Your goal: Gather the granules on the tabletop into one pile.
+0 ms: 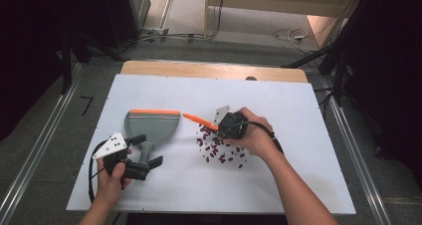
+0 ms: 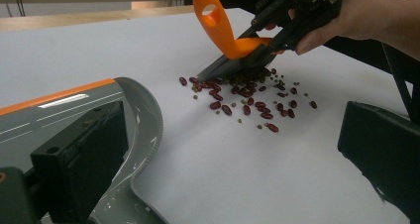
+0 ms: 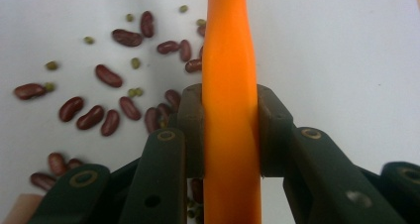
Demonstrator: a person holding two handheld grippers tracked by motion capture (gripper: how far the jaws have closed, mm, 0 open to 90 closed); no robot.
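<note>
Beans (image 1: 219, 148) lie scattered on the white desk (image 1: 298, 175) just right of the frame's centre in the high view, none yet in the grey dustpan (image 1: 151, 124) to their left. We judge the sweeping barely begun: the whole pile is left to move. The right claw (image 1: 222, 125) sits at the pile's upper edge, gripping the orange brush (image 1: 199, 119). The left claw (image 1: 144, 165) sits at the dustpan's stubby handle at lower left; how firmly it grips, we cannot tell from up here.

From the left gripper view, the dustpan (image 2: 74, 115) is smooth grey plastic with an orange lip, curving past our left jaw. Both jaws stand wide apart, one touching the pan, the other at the right edge over bare desk, so this claw looks open. At upper centre the brush (image 2: 220, 30) shows a looped, glossy orange handle and dark bristles pressing into the beans (image 2: 247, 100), which are small, dark red and kidney-shaped, mixed with tiny green ones.

From the right gripper view, the right claw (image 3: 230, 135) is clamped on the smooth orange handle (image 3: 230, 60), jaws pressed to both sides. Shiny red beans (image 3: 99, 110) lie at the left.
</note>
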